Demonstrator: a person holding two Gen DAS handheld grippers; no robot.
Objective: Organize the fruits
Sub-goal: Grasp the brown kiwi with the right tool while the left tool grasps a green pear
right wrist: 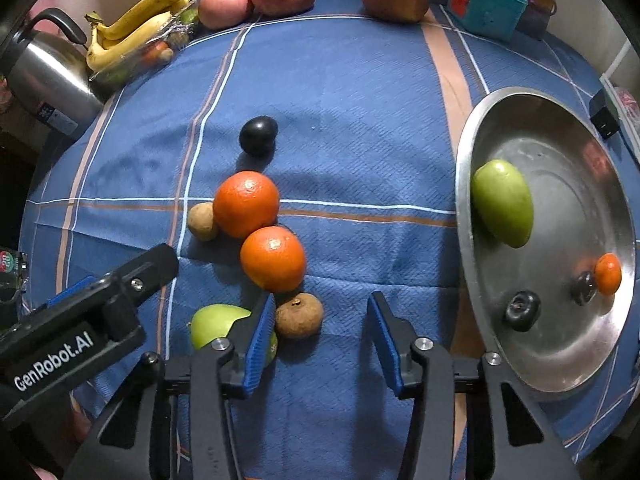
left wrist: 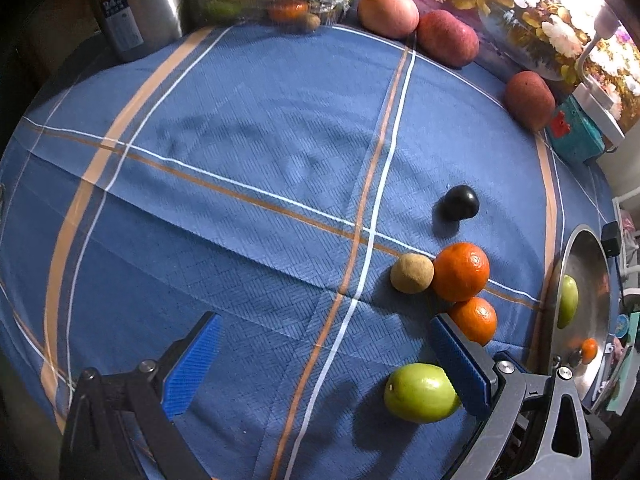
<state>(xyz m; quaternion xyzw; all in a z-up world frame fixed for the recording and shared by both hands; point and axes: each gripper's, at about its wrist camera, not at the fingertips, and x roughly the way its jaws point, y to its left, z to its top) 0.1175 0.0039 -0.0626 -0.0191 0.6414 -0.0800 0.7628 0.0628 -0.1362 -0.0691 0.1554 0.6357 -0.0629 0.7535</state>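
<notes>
Progress stood partial. Metal dish (right wrist: 472,216) held one green fruit (right wrist: 503,203), one small orange (right wrist: 608,273) and two dark fruits (right wrist: 522,310). On the blue cloth (right wrist: 360,120) remained two oranges (right wrist: 246,204), two brown fruits (right wrist: 299,315), one black plum (right wrist: 258,135) and one green fruit (left wrist: 420,393). Right gripper (right wrist: 318,340) stood partly open around a brown fruit, pads clear; left gripper (left wrist: 328,364) gaped wide, empty.

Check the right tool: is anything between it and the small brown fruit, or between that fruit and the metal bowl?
Nothing blocks the right tool; the small brown fruit already sits between its open fingers. The cloth between it and the metal bowl is bare. An orange and the green fruit crowd its left side.
</notes>
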